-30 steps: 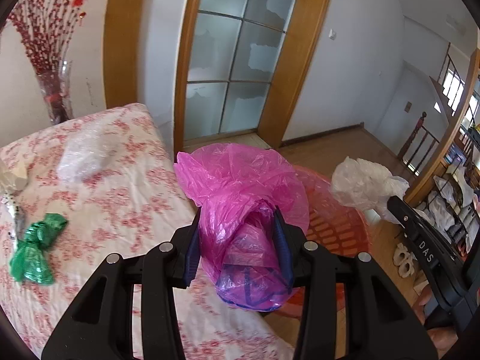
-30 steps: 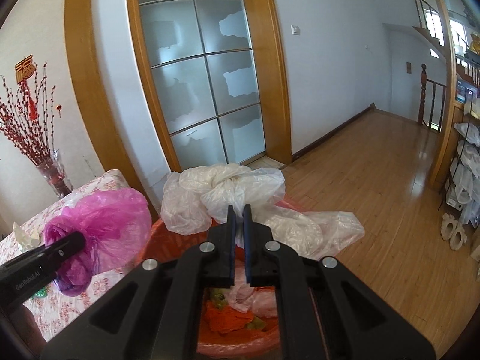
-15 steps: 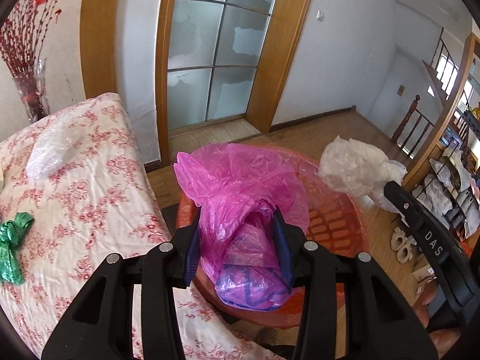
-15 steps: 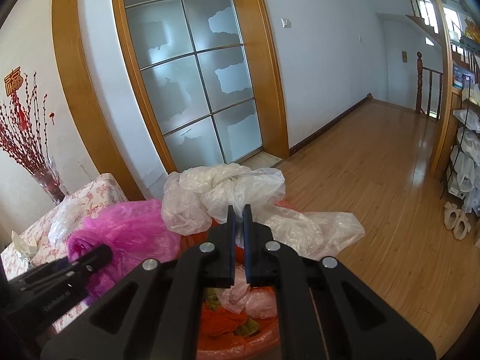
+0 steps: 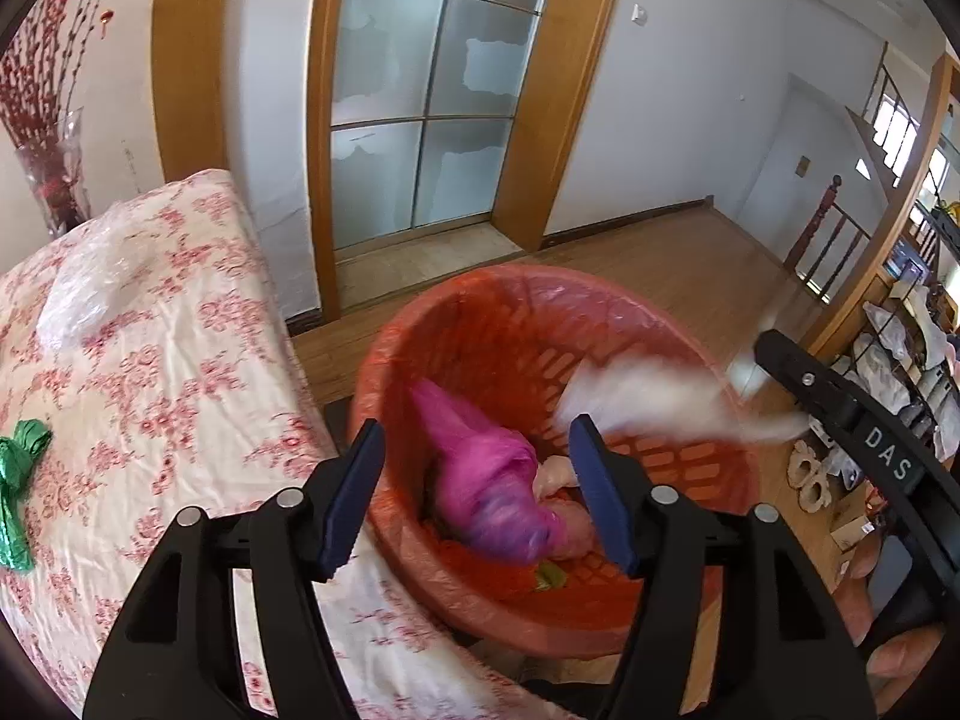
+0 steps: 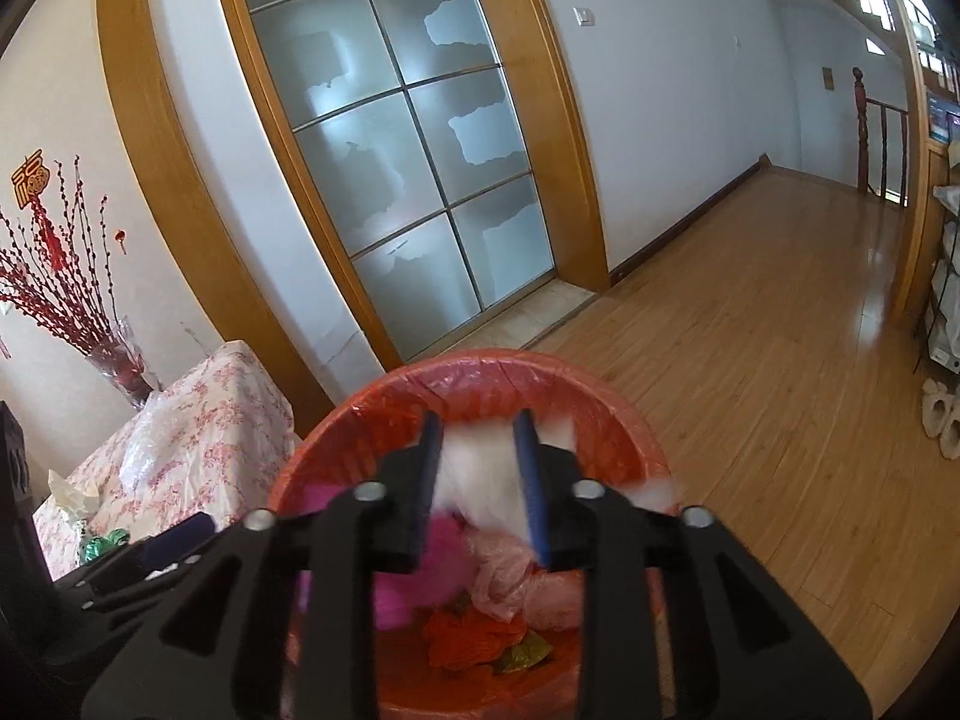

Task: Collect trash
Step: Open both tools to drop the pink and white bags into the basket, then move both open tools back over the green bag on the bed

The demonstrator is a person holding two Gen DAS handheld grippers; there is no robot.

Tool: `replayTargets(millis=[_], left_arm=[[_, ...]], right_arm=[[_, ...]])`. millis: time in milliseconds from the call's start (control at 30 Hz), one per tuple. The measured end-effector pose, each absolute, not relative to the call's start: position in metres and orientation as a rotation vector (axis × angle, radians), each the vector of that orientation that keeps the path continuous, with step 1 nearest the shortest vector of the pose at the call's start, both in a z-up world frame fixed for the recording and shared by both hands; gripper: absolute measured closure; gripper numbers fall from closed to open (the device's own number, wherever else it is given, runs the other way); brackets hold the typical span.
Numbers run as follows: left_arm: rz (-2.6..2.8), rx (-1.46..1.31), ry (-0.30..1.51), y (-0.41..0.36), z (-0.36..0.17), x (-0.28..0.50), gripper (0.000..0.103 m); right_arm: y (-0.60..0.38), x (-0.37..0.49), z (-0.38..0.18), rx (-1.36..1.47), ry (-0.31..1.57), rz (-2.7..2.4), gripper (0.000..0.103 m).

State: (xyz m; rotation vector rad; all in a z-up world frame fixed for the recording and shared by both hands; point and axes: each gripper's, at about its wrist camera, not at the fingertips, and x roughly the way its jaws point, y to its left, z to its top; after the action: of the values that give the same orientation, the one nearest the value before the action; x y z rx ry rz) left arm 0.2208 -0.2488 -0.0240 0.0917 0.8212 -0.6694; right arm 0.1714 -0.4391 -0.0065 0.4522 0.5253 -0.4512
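Note:
An orange lined trash basket (image 5: 480, 300) stands on the floor beside the table; it also shows in the right wrist view (image 6: 480, 369). My left gripper (image 5: 480, 486) is open above it, and a pink plastic bag (image 5: 486, 480) falls blurred into the basket. My right gripper (image 6: 477, 480) is open over the basket, and a white plastic bag (image 6: 480, 468) drops blurred between its fingers; it streaks across the left wrist view (image 5: 648, 402). A green wrapper (image 5: 18, 480) and a clear plastic bag (image 5: 84, 294) lie on the floral tablecloth.
The floral-cloth table (image 5: 150, 390) is left of the basket. A vase of red branches (image 6: 114, 354) stands at its far end. Frosted glass doors (image 6: 408, 168) are behind. Wooden floor (image 6: 750, 330) extends right toward a shelf and slippers (image 6: 942, 420).
Both grippers have opened over the basket. The pink bag left the left gripper and the white bag left the right gripper; both are falling into the basket.

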Motion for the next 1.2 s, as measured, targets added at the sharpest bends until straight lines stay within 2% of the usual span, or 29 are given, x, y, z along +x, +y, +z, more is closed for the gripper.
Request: replayTargets(millis=[267,467,933,1200], left_arm=[[-0.560,0.111,0.795,-0.216,-0.027,0.225,0.032],[-0.489,0.113,0.803,-0.189,-0.032,0.231,0.032],[-0.392,0.071,0.795,-0.133,-0.029,0.233,0.032],[-0.297,0.032,0.745,-0.074,-0.015,0.229,0.032]], right_arm=[[-0.433,0.169,-0.012,0.394,0.550,-0.479,0.054],[-0.421,0.170,-0.012,0.354,0.558,-0.472,0.047],[-0.377,0.182,-0.001,0.283,0.586,-0.393,0.046],[-0.327,0.200,0.007,0.226,0.603,-0.288,0.046]])
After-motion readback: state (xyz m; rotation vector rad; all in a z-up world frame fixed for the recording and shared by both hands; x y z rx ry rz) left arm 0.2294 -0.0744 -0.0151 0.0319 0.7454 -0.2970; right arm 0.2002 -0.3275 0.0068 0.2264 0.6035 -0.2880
